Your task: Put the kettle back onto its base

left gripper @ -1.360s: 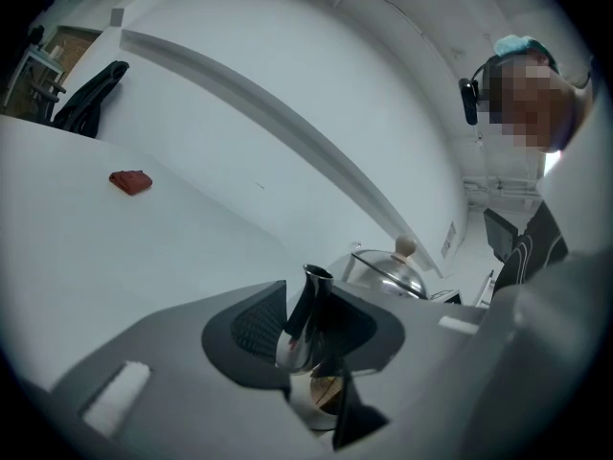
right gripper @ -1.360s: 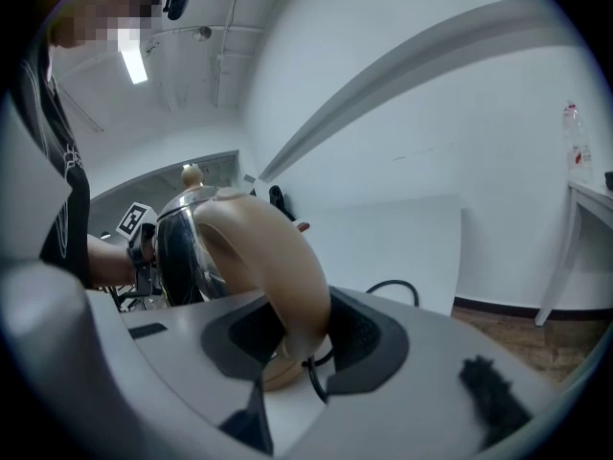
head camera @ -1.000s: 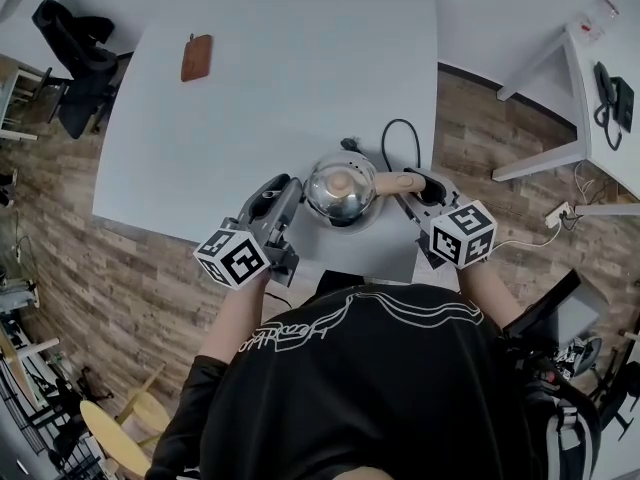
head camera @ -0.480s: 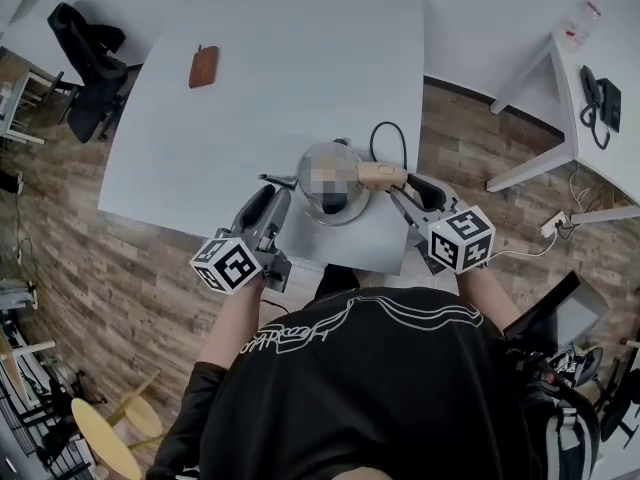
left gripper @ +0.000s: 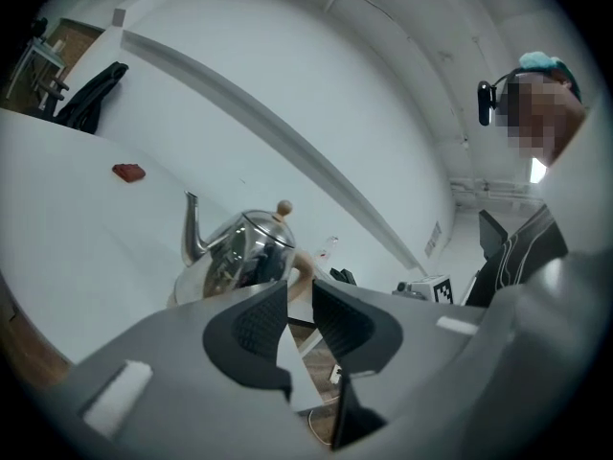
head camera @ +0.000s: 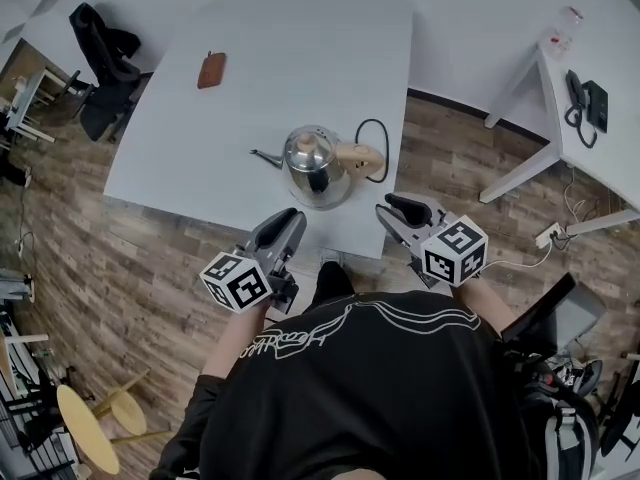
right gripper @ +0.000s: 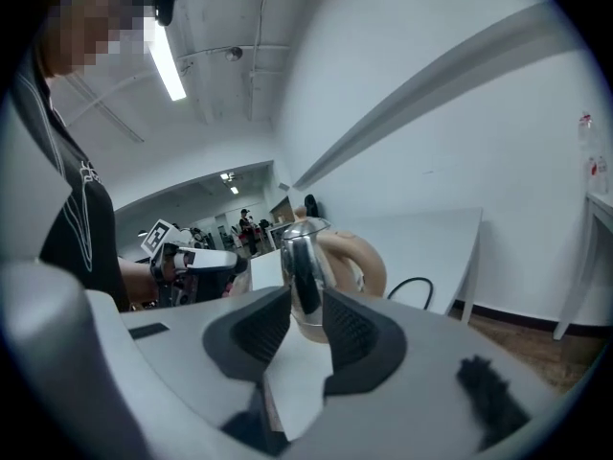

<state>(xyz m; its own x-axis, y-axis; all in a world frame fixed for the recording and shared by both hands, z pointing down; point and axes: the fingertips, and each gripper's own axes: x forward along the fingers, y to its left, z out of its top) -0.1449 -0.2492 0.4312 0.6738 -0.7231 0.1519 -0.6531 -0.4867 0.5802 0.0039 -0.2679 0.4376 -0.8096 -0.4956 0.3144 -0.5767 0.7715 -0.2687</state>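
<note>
Beyond closing, empty left gripper (head camera: 288, 216) and right gripper (head camera: 395, 206), apart: kettle (head camera: 312, 165)

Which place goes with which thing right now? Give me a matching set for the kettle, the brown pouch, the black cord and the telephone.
Things:
1. kettle
2. brown pouch
3. black cord
4. telephone

Places:
A. on the side desk at the right
B. near the front edge of the white table
C. on the far left part of the white table
D. looped at the white table's right edge, beside the kettle

Pairs: 1-B; 2-C; 3-D; 4-A
</note>
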